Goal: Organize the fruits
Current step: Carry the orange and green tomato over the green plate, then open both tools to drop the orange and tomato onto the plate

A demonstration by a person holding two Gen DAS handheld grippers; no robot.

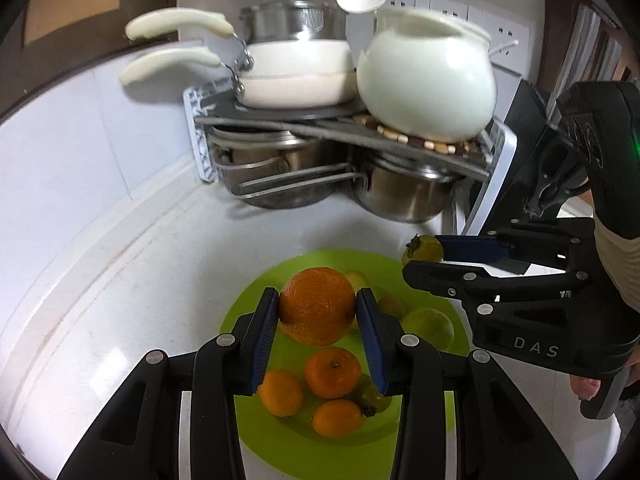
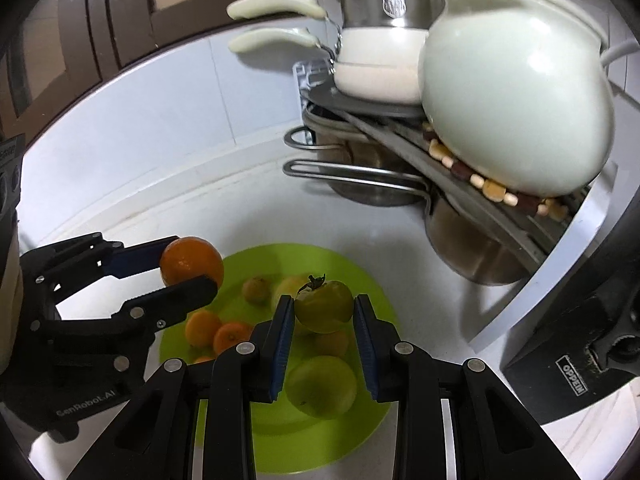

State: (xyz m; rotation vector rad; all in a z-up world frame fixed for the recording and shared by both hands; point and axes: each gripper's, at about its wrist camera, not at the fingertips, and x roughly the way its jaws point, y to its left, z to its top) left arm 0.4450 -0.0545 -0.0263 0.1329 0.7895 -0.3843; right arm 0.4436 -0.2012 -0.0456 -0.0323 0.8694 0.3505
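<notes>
My left gripper (image 1: 317, 312) is shut on a large orange (image 1: 317, 306), held above the lime green plate (image 1: 280, 440). On that plate lie three small tangerines (image 1: 332, 374) and some yellow-green fruits (image 1: 430, 326). From the right wrist view, my right gripper (image 2: 323, 312) is shut on a small green fruit with a dark stem (image 2: 325, 306), also above the green plate (image 2: 360, 280). A bigger yellow-green fruit (image 2: 322, 386) lies on the plate below it. The left gripper with the orange (image 2: 192, 262) shows at the left there; the right gripper with its green fruit (image 1: 423, 249) shows at the right in the left wrist view.
A white counter (image 1: 120, 280) carries the plate. Behind it a corner rack (image 1: 496, 168) holds steel pots below, white pans with cream handles (image 1: 296, 72) and a round white pot (image 1: 426, 80) on a beaded trivet above. A dark appliance (image 2: 572, 360) stands at the right.
</notes>
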